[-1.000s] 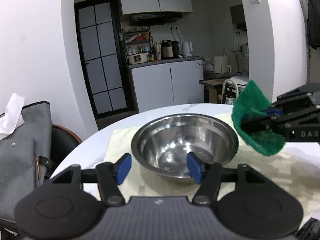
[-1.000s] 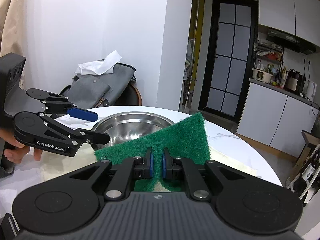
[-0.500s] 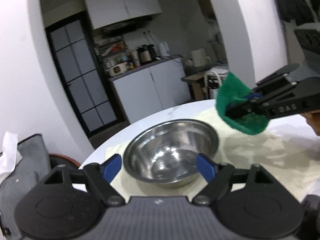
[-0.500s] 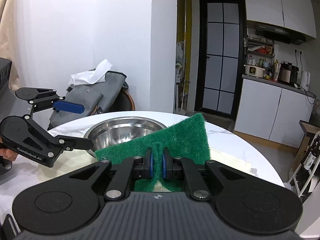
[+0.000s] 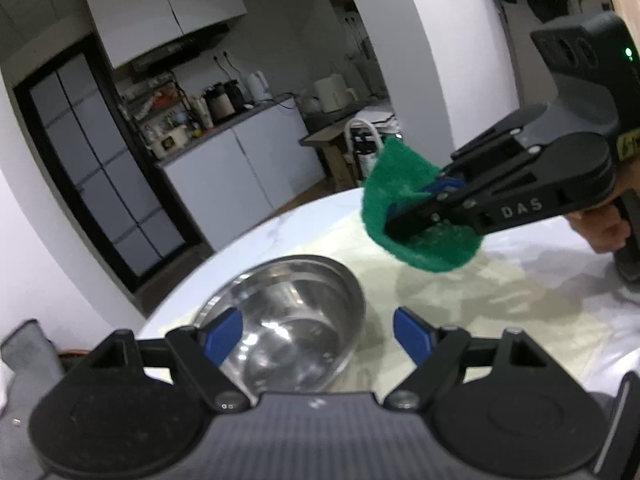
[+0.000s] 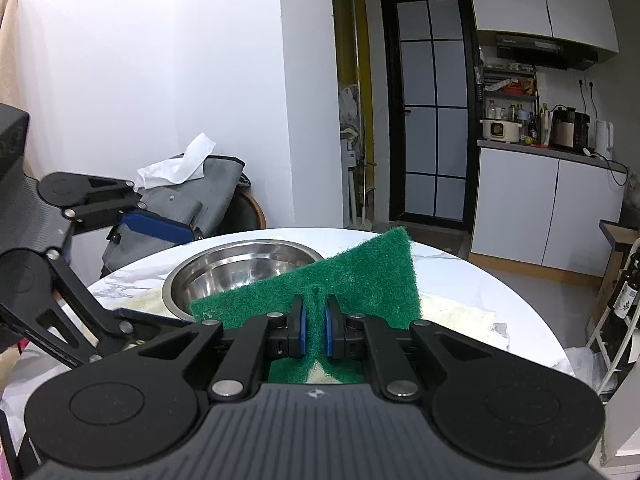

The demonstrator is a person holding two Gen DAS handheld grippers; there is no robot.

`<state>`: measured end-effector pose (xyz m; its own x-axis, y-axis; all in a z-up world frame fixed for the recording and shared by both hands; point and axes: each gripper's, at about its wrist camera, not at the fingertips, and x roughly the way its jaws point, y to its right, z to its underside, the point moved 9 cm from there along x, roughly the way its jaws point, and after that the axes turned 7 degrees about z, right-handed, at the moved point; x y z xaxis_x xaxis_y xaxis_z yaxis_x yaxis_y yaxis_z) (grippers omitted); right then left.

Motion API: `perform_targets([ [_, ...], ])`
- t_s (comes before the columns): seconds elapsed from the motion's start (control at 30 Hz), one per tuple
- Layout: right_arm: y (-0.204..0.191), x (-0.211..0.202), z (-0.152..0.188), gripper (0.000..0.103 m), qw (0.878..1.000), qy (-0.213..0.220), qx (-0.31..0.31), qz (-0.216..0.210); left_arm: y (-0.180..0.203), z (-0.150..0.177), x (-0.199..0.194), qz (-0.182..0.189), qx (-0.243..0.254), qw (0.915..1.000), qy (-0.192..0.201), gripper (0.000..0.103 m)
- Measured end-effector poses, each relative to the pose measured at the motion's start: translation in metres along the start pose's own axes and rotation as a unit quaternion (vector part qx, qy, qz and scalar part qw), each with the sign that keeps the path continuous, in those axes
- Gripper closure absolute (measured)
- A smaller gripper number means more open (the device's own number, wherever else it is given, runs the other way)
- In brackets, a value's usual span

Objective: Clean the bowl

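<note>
A steel bowl point(image 5: 296, 320) stands upright on a pale cloth point(image 5: 500, 300) on the round white table; it also shows in the right wrist view point(image 6: 240, 268). My left gripper point(image 5: 316, 336) is open wide, raised just above the bowl's near rim. In the right wrist view it point(image 6: 120, 264) hovers left of the bowl. My right gripper point(image 6: 315, 330) is shut on a green scouring pad point(image 6: 360, 284), held in the air to the right of the bowl. The pad point(image 5: 404, 208) hangs folded in the left wrist view.
A grey bag point(image 6: 192, 204) with a white tissue sits on a chair past the table's left edge. A kitchen counter point(image 6: 544, 196) with appliances and a dark glass door point(image 6: 428, 112) lie beyond. A rack with a bottle point(image 6: 624, 300) stands at the right.
My left gripper has opened wider, lifted and swung right, so the bowl sits lower left in its view. My right gripper keeps hold of the pad and has risen slightly.
</note>
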<state>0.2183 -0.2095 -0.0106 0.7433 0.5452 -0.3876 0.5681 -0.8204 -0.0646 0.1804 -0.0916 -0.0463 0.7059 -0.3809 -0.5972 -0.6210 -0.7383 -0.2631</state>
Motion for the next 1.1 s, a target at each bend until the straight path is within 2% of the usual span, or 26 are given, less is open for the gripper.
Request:
perform_targets([
  [0.3,0.008,0.006,0.003,0.094,1.0,-0.006,0.011,0.011,0.003,0.017,0.017,0.017,-0.015,0.9993,-0.031,0.019],
  [0.4,0.007,0.007,0.004,0.094,1.0,-0.008,0.007,0.01,-0.001,0.024,0.02,0.023,-0.027,0.9987,-0.036,0.024],
  [0.67,0.005,0.01,0.005,0.094,1.0,-0.012,-0.004,0.014,-0.019,0.027,0.036,0.047,-0.073,0.9952,-0.046,0.047],
  [0.9,0.01,0.015,0.008,0.094,0.999,-0.023,0.004,0.023,-0.029,0.03,0.045,0.068,-0.115,0.9891,-0.063,0.051],
  [0.93,0.009,0.015,0.008,0.094,0.999,-0.024,0.004,0.023,-0.031,0.03,0.044,0.069,-0.12,0.9885,-0.061,0.058],
  [0.97,0.009,0.015,0.008,0.094,0.999,-0.024,0.003,0.023,-0.032,0.029,0.044,0.071,-0.124,0.9879,-0.06,0.069],
  [1.1,0.008,0.021,0.009,0.094,0.999,-0.024,0.003,0.021,-0.036,0.029,0.044,0.074,-0.132,0.9868,-0.057,0.082],
])
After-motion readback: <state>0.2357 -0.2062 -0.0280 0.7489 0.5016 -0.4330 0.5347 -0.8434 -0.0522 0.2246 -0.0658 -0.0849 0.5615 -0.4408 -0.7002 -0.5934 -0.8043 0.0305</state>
